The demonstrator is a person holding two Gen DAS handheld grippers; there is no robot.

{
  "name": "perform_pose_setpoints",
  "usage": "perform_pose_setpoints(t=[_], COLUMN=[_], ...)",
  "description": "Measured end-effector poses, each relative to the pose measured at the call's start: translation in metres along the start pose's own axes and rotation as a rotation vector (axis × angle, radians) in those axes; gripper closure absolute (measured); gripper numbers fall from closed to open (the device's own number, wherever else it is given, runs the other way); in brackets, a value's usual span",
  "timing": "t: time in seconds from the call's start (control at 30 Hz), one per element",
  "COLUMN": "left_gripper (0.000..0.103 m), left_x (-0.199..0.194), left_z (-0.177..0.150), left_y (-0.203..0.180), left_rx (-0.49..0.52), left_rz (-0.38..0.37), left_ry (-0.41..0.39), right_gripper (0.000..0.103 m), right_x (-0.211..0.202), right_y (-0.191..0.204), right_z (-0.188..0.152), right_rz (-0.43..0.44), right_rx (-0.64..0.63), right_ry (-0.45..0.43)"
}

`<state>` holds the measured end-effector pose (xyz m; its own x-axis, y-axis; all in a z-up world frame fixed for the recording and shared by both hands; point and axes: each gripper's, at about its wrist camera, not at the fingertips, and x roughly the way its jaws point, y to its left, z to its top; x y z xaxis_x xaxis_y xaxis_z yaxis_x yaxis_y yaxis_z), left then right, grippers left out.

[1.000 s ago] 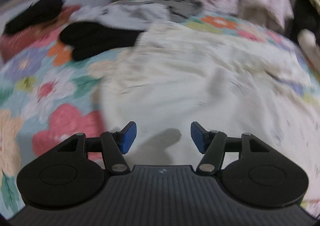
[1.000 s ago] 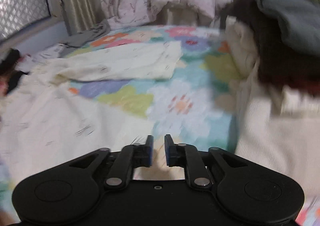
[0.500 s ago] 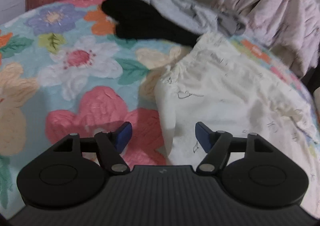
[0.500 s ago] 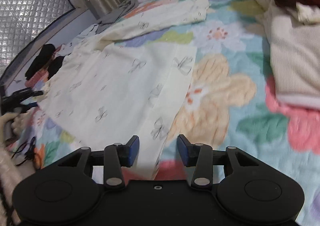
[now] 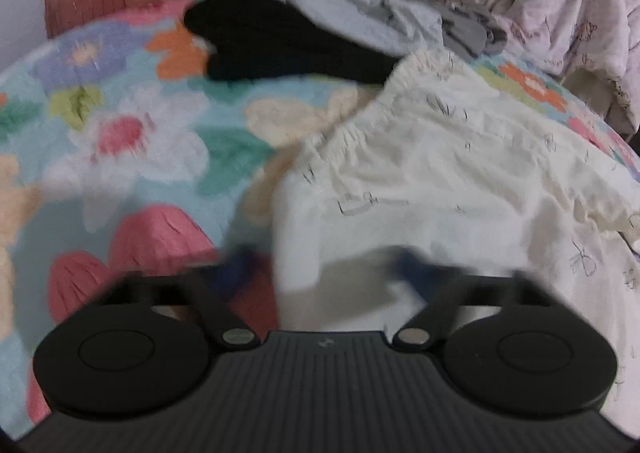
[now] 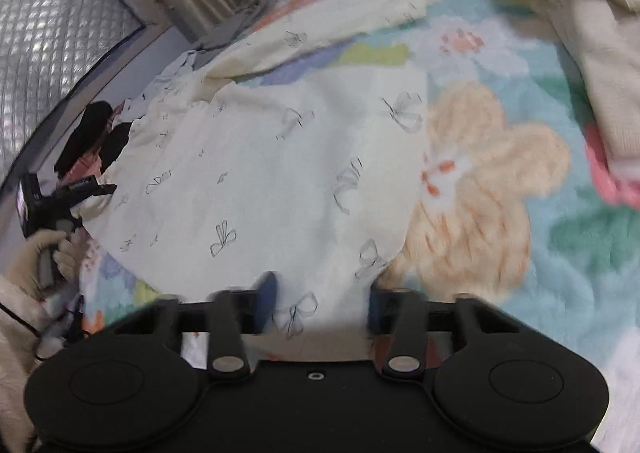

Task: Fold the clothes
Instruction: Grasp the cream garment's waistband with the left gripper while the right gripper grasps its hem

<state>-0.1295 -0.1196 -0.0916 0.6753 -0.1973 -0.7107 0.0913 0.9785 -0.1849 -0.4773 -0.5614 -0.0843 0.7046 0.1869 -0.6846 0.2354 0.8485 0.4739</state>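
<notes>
Item: cream bow-print trousers (image 5: 460, 181), spread flat on the floral blanket (image 5: 120, 133) of a bed.

Left gripper (image 5: 324, 273): fingers apart and blurred, just been closing. The trousers' side edge, below the elastic waistband, lay between them and was not yet pinched.

Right gripper (image 6: 322, 297): fingers apart, though they had just been closing. A leg hem lay between them, with the pads clear of the cloth.

Handling note: I judged the step to be pinching both ends of one side. I would have sunk each pair of fingers until both layers sat between the pads, closed them together, then lifted evenly so the cloth carried over without dragging.

Views: the left view alone showed the gathered waistband and a black garment (image 5: 288, 41) beyond the fingers. Only the right view showed both trouser legs, a beige knit (image 6: 600, 73) to the fingers' right, and a gloved hand (image 6: 36, 253) far left.
</notes>
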Motion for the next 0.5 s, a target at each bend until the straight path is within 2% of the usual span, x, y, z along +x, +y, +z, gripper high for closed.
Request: perform_pose_setpoints(t=[0.03, 0.17, 0.23, 0.37, 0.5], left_gripper=[0.101, 0.102, 0.102, 0.102, 0.102], left_x=[-0.004, -0.032, -0.045, -0.073, -0.091], left_z=[0.001, -0.004, -0.009, -0.008, -0.009], left_y=[0.003, 0.026, 0.035, 0.062, 0.068], left_rx=[0.008, -0.027, 0.007, -0.069, -0.076], left_rz=[-0.031, -0.131, -0.116, -0.153, -0.165], left_ry=[0.000, -0.007, -0.004, -0.007, -0.035], right_gripper=[0.098, 0.098, 0.098, 0.098, 0.099], right_x=[-0.002, -0.031, -0.044, -0.066, -0.067], right_y=[0.001, 0.001, -0.002, -0.004, -0.007], right_z=[0.002, 0.012, 0.016, 0.016, 0.007], right_rz=[0.007, 0.096, 0.134, 0.198, 0.198], right_rx=[-0.005, -0.005, -0.004, 0.034, 0.041], right_ry=[-0.003, -0.053, -0.035, -0.002, 0.004])
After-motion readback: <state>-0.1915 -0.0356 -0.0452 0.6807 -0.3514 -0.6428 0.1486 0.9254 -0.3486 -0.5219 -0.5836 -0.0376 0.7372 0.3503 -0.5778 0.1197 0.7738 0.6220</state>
